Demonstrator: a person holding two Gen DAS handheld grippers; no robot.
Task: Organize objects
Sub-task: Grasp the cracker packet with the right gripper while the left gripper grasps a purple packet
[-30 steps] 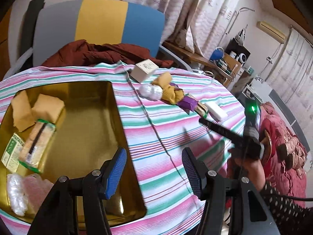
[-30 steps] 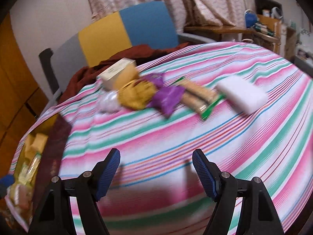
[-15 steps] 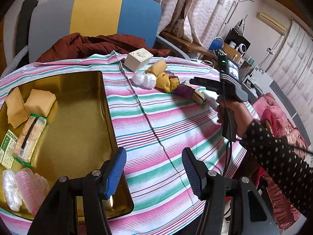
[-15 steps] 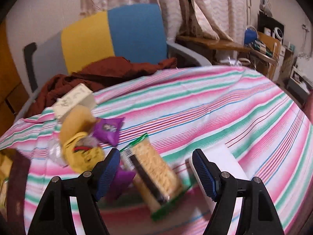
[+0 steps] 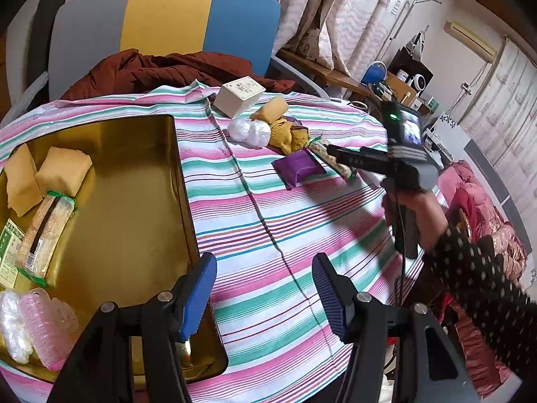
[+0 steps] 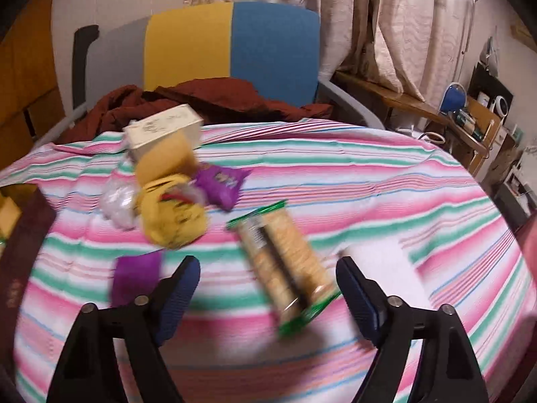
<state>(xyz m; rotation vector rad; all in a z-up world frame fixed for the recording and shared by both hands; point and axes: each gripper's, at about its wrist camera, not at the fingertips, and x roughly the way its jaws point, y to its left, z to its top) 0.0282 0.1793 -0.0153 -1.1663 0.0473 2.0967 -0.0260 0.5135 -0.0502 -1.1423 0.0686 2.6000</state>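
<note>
A gold tin [image 5: 134,208] on the striped tablecloth holds yellow sponges, a cracker pack and clear plastic items. My left gripper [image 5: 265,295] is open and empty by the tin's near right corner. My right gripper [image 6: 265,288] is open and empty, low over a green-edged cracker pack [image 6: 285,258] lying between its fingers. Beside it lie a purple packet [image 6: 134,275], a yellow bag [image 6: 171,215], a second purple packet [image 6: 223,184], a clear plastic ball [image 6: 117,201], a yellow sponge [image 6: 164,161], a cream box [image 6: 161,131] and a white block [image 6: 386,262].
A grey, yellow and blue chair [image 5: 167,23] with a brown garment [image 5: 161,70] stands behind the table. A cluttered wooden shelf [image 6: 470,114] is at the right. In the left wrist view the person's right hand and its gripper [image 5: 379,161] reach over the pile.
My right gripper moved forward to the pile and lowered over the cracker pack. The left gripper drew back a little and stays open.
</note>
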